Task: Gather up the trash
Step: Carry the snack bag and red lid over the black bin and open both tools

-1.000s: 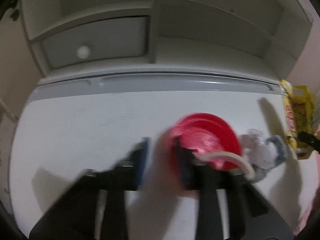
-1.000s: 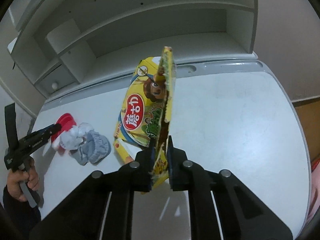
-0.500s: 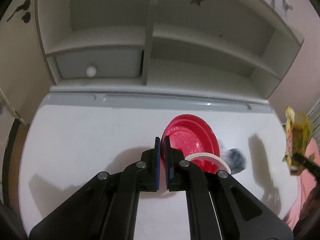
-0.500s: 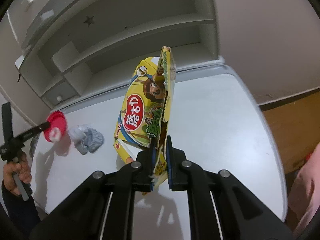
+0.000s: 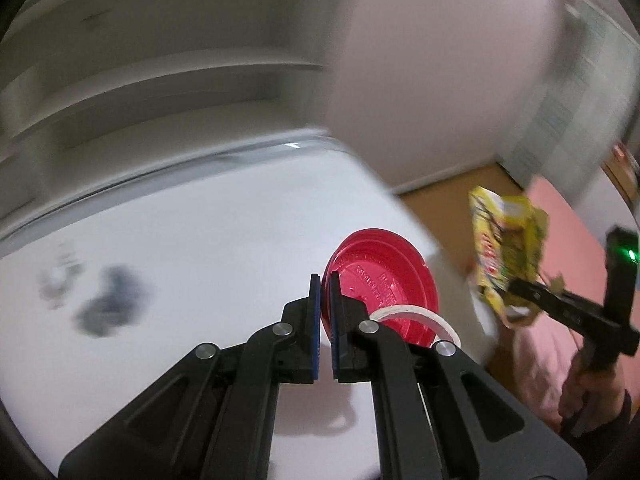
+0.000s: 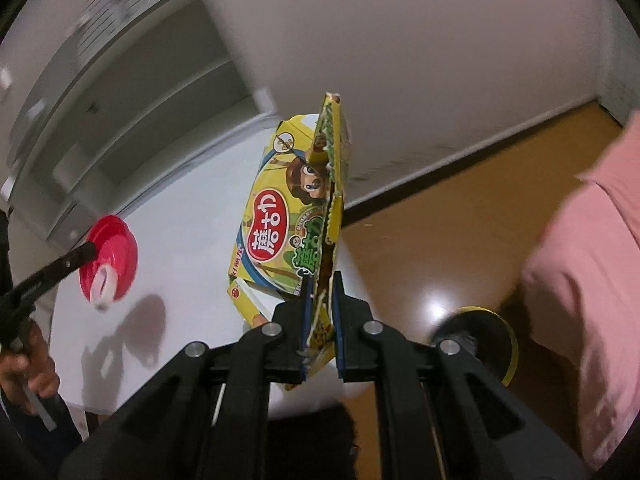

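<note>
Left gripper: jaws pressed nearly together, pinching the near rim of a red plastic lid; the lid stands on edge between the blue pads, its embossed face turned to the right of the left wrist view.
Red plastic lid: held in the air above the white table, close to the table's right end; a white ring-shaped piece hangs at its lower edge. In the right wrist view the lid shows at far left, on the tip of the left gripper.
Left hand: wrapped around the gripper's handle, seen at the lower left edge of the right wrist view, with a dark sleeve below it.
Right gripper: jaws clamped on the lower edge of a flattened yellow snack box, which stands upright above the fingers.
Yellow snack box: torn open along one side, with a red oval logo and a cartoon animal on its face; held over the table's right end, with brown wooden floor beyond it. In the left wrist view the box hangs off the table, at the right.
Right hand: grips the black handle at the right of the left wrist view; pink clothing behind it.
Table: a blurred dark-grey crumpled object lies on it at left, too smeared to name.
Behind the table: white shelving, blurred.
Floor: a black-and-yellow round object beside pink clothing.
</note>
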Demonstrator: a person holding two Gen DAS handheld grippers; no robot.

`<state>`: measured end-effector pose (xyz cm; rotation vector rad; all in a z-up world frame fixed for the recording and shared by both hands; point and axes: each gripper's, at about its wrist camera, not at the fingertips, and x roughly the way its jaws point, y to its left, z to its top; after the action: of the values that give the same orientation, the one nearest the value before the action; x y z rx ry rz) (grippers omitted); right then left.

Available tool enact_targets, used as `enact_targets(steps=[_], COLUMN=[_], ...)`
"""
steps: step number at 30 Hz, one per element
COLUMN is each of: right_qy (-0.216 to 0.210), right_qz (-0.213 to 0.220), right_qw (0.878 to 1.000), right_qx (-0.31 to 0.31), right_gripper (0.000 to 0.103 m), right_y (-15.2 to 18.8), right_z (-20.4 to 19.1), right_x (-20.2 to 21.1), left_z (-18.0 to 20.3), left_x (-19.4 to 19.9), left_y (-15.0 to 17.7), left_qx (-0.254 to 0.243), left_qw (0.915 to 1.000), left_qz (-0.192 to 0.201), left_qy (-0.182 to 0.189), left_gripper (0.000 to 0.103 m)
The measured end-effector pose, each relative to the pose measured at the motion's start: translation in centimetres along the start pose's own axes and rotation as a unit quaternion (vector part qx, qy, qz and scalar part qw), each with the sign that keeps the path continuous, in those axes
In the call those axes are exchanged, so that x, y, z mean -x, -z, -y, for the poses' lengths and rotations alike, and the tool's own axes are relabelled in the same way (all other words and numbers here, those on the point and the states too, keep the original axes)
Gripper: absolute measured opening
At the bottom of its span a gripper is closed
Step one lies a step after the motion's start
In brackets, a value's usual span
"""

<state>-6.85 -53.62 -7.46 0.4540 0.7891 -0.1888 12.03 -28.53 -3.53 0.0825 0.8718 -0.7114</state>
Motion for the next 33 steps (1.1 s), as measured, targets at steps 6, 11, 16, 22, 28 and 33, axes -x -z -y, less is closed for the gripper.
enact_targets(steps=[6,11,16,22,28,33], right_qy=[0.060,0.091,0.105,0.102,0.104,0.107], right_qz=[0.008,-0.008,-0.025,-0.059,-0.085,-0.105], right_qw=[0.995,0.987,0.981,0.978,0.973,0.969], right_qx=[-0.080,-0.132,-0.159,-0.175,-0.187,-0.195], right_gripper=[0.010,0.010,0.010,0.010,0.010,0.010], right_y=[3.9,7.4,9.9,12.1,13.6,14.5], right_z=[11.1,17.8,21.6,23.3,25.3,26.6], right_x=[4.0,5.1,4.4,1.3,-1.0,-2.6], left_z=[12.9,20.9,24.0,25.4,29.2,29.3], left_x=[-4.7,-9.1,-13.4,-17.5,-19.5,-20.2], left_y=[1.3,3.8,5.7,5.8,7.6,9.1], left_qx=[-0.077,-0.134,-0.160,-0.174,-0.190,-0.198], left_qw=[0.9927,0.9795,0.9719,0.9673,0.9627,0.9583], left_qz=[-0.039,-0.088,-0.121,-0.143,-0.156,-0.169], left_qy=[0.085,0.122,0.123,0.117,0.113,0.117], left_gripper=[0.003,0.003,0.003,0.003,0.003,0.003])
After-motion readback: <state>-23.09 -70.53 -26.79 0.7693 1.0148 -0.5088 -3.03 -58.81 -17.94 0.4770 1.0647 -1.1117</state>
